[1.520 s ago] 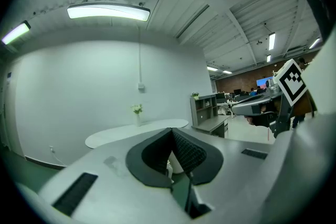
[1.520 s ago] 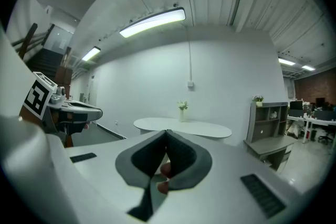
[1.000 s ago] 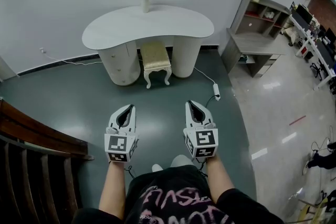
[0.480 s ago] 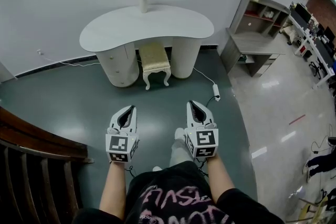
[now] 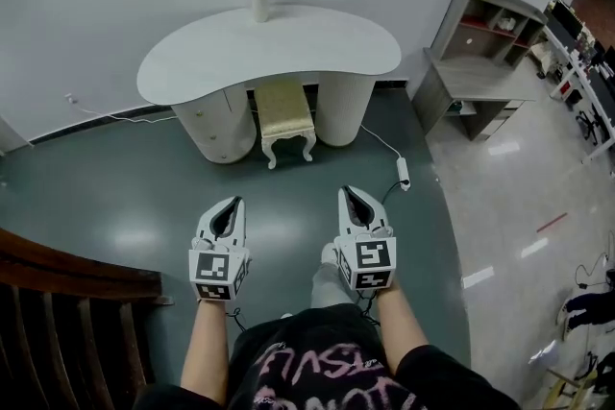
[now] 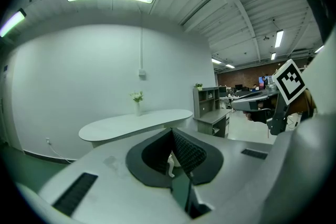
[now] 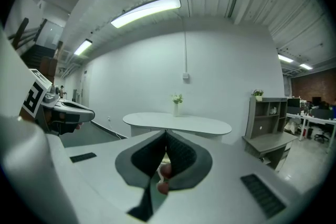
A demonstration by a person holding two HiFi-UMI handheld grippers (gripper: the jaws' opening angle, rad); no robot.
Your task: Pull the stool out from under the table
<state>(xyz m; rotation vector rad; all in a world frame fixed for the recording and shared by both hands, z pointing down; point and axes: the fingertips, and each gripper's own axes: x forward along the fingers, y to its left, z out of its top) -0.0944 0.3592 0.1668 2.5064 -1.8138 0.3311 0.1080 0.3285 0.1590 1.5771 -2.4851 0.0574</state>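
The stool (image 5: 285, 115) was seen tucked under the table (image 5: 269, 48), btw the table's two fat white legs. Its pale gold seat was left sticking partly out at the front, and its small white feet were stood on the dark green floor (image 5: 115, 197). A vase (image 5: 259, 7) w/ white flowers was set at the back edge of the table top, close to the white wall. A white plug box (image 5: 404, 174) on a cable was laid on the floor, off to the right of the table. A grey shelf unit (image 5: 480, 43) was placed further right, by the wall. A brown wood rail (image 5: 67, 269) was seen at the bottom left. The L gripper (image 5: 232, 203) and R gripper (image 5: 348, 192) were held side by side in the person's hands, well apart from the stool and pointed toward it. In the gripper views both pairs of jaws were seen pressed together, w/ nothing held in them.
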